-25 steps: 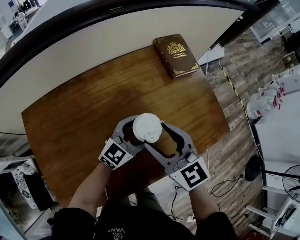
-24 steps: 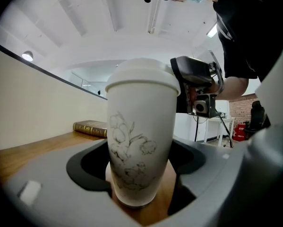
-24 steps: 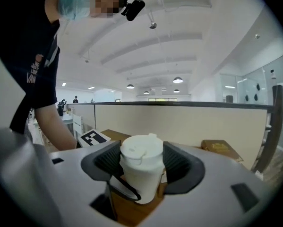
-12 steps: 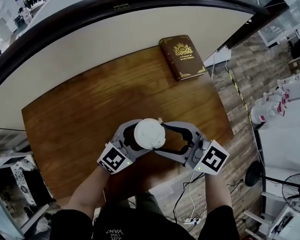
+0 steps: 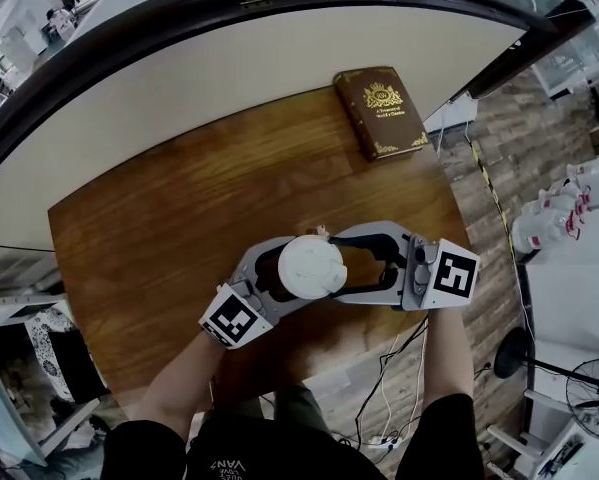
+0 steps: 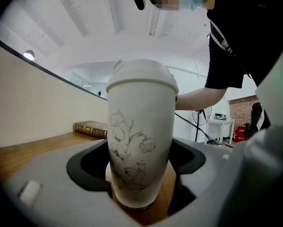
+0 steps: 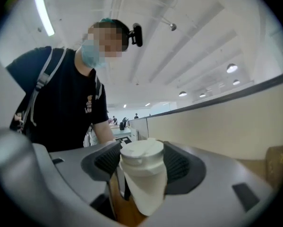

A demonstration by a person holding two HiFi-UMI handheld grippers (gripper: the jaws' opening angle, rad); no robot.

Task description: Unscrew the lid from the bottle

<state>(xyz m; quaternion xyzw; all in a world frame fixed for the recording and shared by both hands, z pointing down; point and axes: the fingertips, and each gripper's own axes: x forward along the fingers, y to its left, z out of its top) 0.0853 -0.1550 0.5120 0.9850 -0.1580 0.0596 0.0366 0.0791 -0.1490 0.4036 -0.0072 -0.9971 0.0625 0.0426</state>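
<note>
A white bottle with a flower drawing (image 6: 140,141) stands upright on the wooden table (image 5: 169,218) near its front edge. Its white lid (image 5: 310,266) is on top, also in the left gripper view as the lid (image 6: 142,77). My left gripper (image 5: 291,271) comes in from the lower left, shut low on the bottle's body. From the right my right gripper (image 5: 331,264) lies level, its ribbed pads closed on the lid (image 7: 141,156). The bottle's body (image 7: 149,188) tapers down below them.
A brown book (image 5: 383,111) lies at the table's far right corner. A cream partition wall (image 5: 229,78) runs along the far edge. The table's front and right edges drop to a wooden floor with cables (image 5: 384,408).
My right gripper has swung round the bottle from the lower right to the right side, still on the lid. The left gripper and the bottle have stayed put.
</note>
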